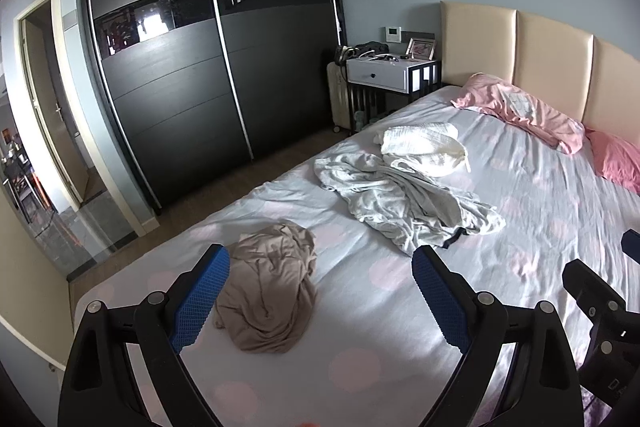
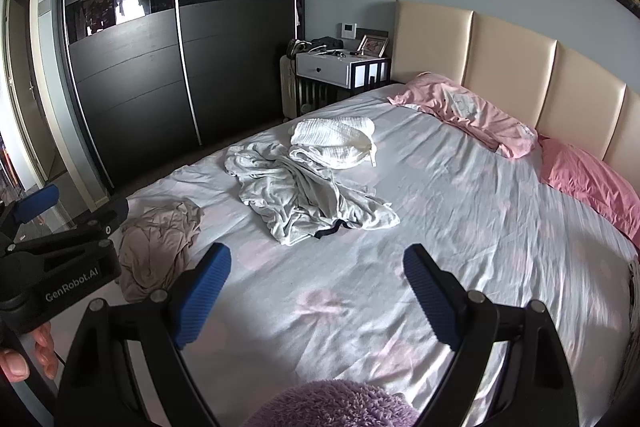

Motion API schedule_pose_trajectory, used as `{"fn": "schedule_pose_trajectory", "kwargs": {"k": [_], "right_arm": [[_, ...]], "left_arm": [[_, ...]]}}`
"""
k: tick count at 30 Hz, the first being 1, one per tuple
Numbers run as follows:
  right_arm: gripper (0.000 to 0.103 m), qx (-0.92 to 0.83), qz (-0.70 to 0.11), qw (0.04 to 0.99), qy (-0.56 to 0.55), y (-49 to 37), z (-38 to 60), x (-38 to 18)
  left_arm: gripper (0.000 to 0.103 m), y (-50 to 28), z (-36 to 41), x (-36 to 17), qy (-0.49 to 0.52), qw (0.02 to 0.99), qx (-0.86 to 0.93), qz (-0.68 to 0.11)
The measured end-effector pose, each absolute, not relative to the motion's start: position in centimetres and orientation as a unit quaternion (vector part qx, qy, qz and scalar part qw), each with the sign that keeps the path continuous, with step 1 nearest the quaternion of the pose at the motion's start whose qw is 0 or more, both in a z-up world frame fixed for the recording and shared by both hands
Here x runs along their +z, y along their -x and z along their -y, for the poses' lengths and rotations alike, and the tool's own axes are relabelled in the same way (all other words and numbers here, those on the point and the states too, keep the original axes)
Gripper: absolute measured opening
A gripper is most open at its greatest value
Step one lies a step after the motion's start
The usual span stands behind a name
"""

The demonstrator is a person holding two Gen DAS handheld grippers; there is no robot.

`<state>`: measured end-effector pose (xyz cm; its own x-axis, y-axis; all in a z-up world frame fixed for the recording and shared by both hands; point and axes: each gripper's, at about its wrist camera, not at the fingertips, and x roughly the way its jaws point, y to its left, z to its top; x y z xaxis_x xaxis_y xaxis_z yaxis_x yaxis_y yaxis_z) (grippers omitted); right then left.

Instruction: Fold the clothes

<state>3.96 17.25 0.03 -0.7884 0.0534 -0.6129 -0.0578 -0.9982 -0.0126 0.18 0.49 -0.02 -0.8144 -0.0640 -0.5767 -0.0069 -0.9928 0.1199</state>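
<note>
Three crumpled garments lie on the bed (image 1: 360,347). A beige one (image 1: 272,291) (image 2: 156,247) is nearest, by the left edge. A light grey one (image 1: 404,203) (image 2: 304,195) is spread in the middle, and a white one (image 1: 424,147) (image 2: 336,139) is bunched behind it. My left gripper (image 1: 320,267) hovers open above the bed, its left pad (image 1: 200,299) just over the beige garment's edge. My right gripper (image 2: 316,267) is open over bare sheet, short of the grey garment. Neither holds anything.
Pink pillows (image 1: 524,111) (image 2: 588,179) lie along the cream headboard (image 2: 508,55). A white nightstand (image 1: 384,71) and a radiator stand beside the bed. Dark sliding wardrobe doors (image 1: 180,67) face the bed's left side. A purple fluffy sleeve (image 2: 332,403) shows at the bottom of the right wrist view.
</note>
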Motion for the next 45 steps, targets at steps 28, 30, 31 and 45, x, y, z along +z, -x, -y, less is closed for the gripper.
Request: {"fn": "schedule_pose_trajectory", "kwargs": {"k": [28, 30, 31, 45], "right_arm": [[0.089, 0.944, -0.030, 0.036, 0.327, -5.0, -19.0, -0.6], [0.089, 0.943, -0.030, 0.035, 0.328, -4.9, -19.0, -0.6], [0.089, 0.943, -0.030, 0.035, 0.329, -4.9, -19.0, -0.7], [0.089, 0.942, -0.031, 0.035, 0.333, -4.7, -19.1, -0.8]], "left_arm": [[0.094, -1.3, -3.4, -0.2, -0.281, -0.025, -0.955, 0.088], [0.094, -1.3, -3.5, -0.3, -0.282, -0.028, -0.955, 0.089], [0.094, -1.3, -3.5, -0.3, -0.285, -0.030, -0.954, 0.088], [0.094, -1.1, -3.8, -0.5, -0.291, -0.034, -0.951, 0.095]]}}
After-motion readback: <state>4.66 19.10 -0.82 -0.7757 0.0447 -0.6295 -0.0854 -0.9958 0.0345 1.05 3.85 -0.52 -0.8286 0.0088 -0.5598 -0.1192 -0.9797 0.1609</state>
